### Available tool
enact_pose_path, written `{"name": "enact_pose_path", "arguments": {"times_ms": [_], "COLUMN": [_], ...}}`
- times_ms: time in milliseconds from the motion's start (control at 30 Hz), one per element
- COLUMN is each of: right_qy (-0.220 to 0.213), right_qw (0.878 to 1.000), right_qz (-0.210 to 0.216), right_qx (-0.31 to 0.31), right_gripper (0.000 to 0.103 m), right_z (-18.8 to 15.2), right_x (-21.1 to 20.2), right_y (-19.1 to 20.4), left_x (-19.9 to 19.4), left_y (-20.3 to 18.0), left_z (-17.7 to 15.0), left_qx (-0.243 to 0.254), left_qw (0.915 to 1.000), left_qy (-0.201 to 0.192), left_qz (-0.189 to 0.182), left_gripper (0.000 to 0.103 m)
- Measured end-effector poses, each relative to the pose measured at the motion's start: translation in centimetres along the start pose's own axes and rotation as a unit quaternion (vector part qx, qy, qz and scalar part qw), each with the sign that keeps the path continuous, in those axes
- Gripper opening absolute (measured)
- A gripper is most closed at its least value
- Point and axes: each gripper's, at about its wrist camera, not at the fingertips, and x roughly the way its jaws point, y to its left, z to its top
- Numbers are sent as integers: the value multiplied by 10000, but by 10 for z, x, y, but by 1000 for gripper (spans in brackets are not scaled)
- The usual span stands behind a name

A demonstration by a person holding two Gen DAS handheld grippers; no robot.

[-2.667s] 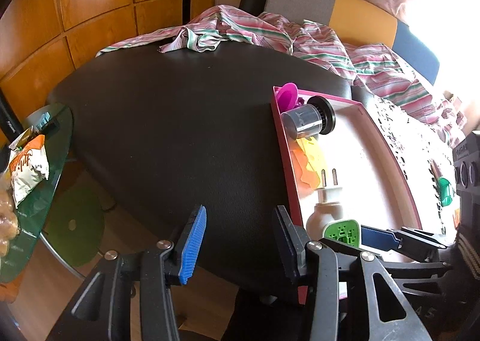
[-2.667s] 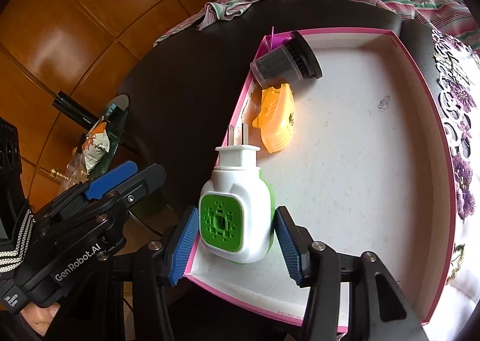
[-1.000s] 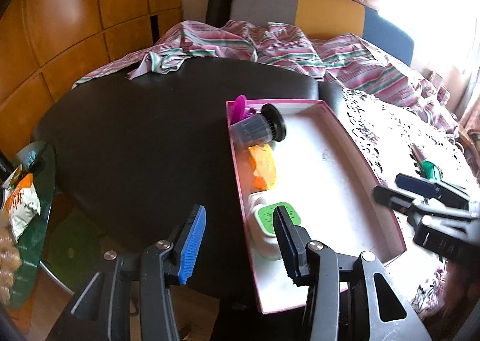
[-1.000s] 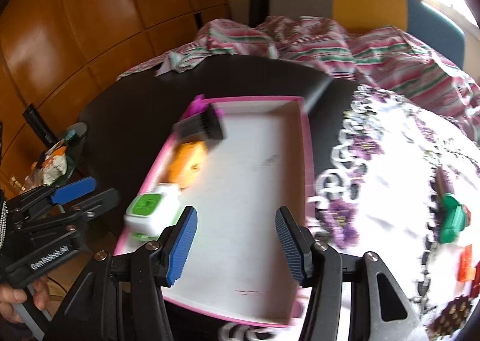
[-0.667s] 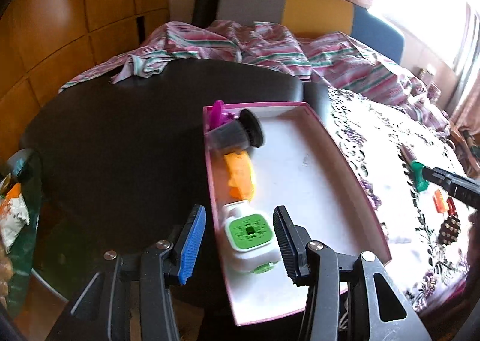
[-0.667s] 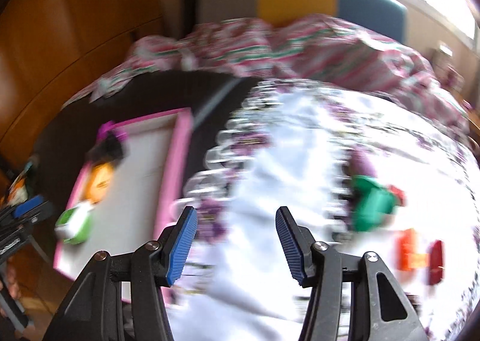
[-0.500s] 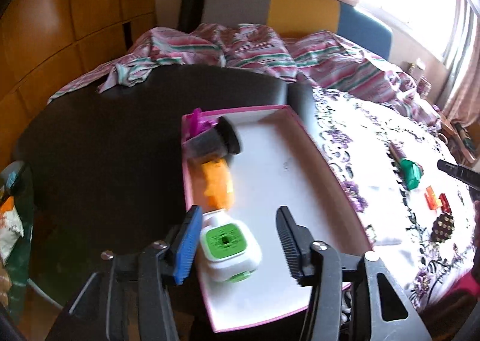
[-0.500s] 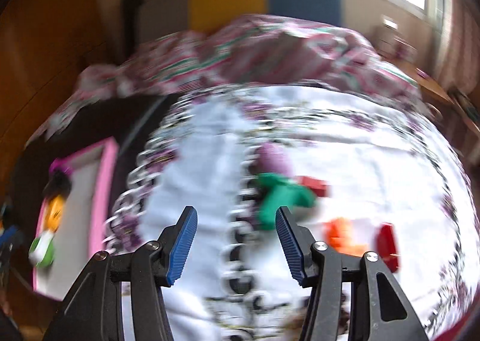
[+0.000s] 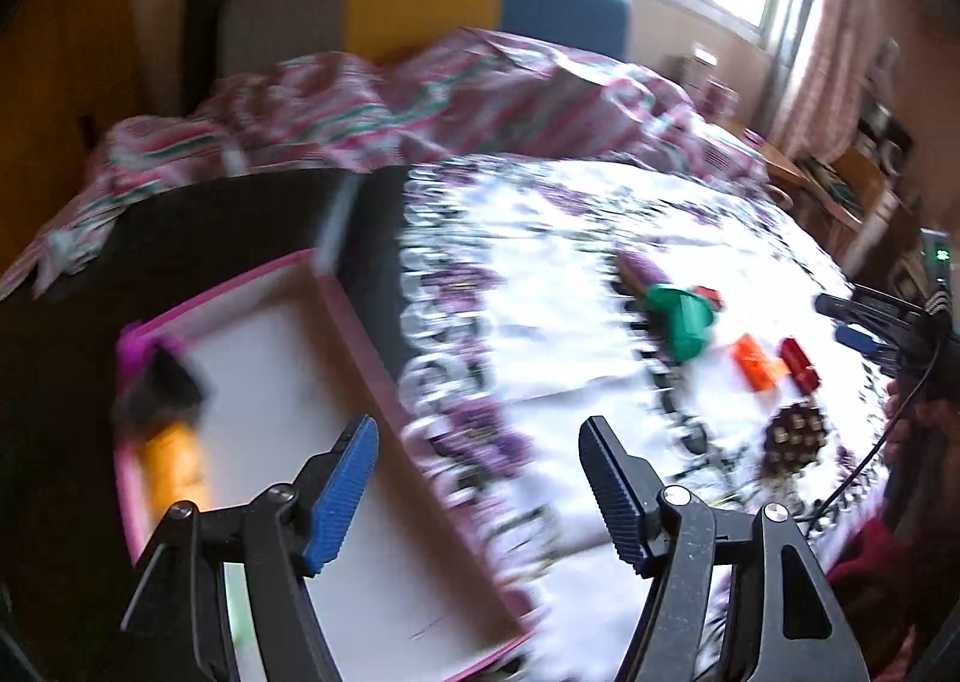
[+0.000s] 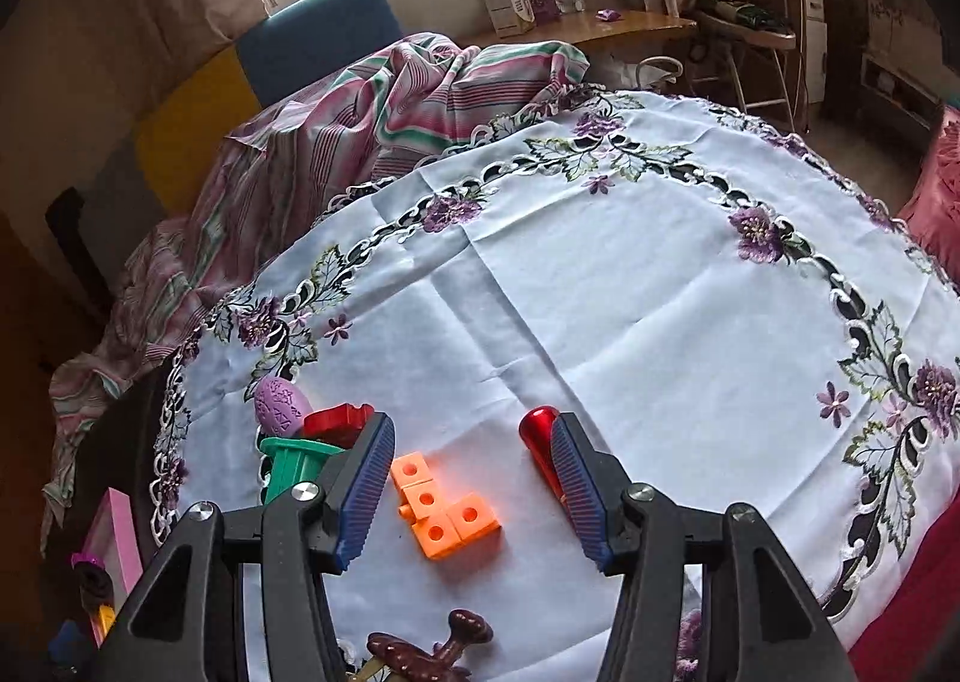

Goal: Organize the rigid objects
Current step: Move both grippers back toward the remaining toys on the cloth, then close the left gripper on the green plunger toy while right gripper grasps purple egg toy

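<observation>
Right wrist view: an orange block piece (image 10: 443,514), built of joined cubes with round holes, is seen lying on the white embroidered tablecloth (image 10: 600,286), low between the two fingers of the right claw (image 10: 474,493). The right claw is spread wide and nothing is pinched by it. A glossy red piece (image 10: 536,433) is seen just beside the inner face of its right finger, and whether it is touched cannot be told. On the other side, a green plastic piece (image 10: 294,466), a red block (image 10: 336,419) and a purple patterned egg shape (image 10: 279,400) are clustered together next to the left finger. A dark brown object (image 10: 429,649) is partly visible at the lower edge, nearer the camera.

From the left wrist, where the picture is blurred, the same group is seen on the right half of the tabletop: the green piece (image 9: 681,316), the orange block piece (image 9: 755,364), the red piece (image 9: 798,364) and a dark studded object (image 9: 795,439). The left claw (image 9: 477,493) is also spread, with nothing held, and it is held above the near edge of the tablecloth (image 9: 540,262) and the pink-rimmed tray (image 9: 354,322). In the tray's far left corner a dark cylindrical object (image 9: 159,388) and a yellow-orange item (image 9: 174,460) are seen. The right claw (image 9: 864,322) is visible at the far right edge. A striped cloth (image 9: 390,105) is heaped beyond the tabletop.
</observation>
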Motion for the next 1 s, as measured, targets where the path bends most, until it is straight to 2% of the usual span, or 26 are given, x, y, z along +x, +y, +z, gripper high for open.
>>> {"name": "enact_pose_path", "arguments": {"times_ms": [200,267,367,433,533,700,733,767,833,1000], "right_qy": [-73,-87,-60,-18,20,33,45,52,75,87], "right_qw": [9999,9999,9998,9996,9994,9991,9991,9990,9992,9993], "right_qz": [55,114,170,198,230,293,304,308,297,307], "right_qx": [-92,-17,104,196,261,311,309,305,266,217], "right_gripper": [55,55,55,55,55,55,55,55,55,55], "right_z": [1,2,4,4,5,5,5,5,5,5], "right_x": [-1,-1,0,2,3,4,4,5,6,7], "right_y": [2,0,-5,-8,-10,-11,-11,-11,-10,-9], "left_x": [55,73,98,114,136,168,173,180,194,171], "left_y": [-59,-79,-102,-112,-128,-144,-145,-146,-146,-136], "left_z": [30,38,48,54,60,68,69,71,71,56], "left_qx": [498,665,903,959,946,1011,994,988,909,827], "left_qw": [9972,9954,9937,9921,9872,9828,9826,9819,9784,9820], "left_qy": [337,392,454,579,867,1182,1204,1239,1464,1252], "left_qz": [-435,-569,-487,-567,-943,-994,-1009,-1041,-1142,-1145], "left_gripper": [72,77,78,79,79,77,71,54,30,30]}}
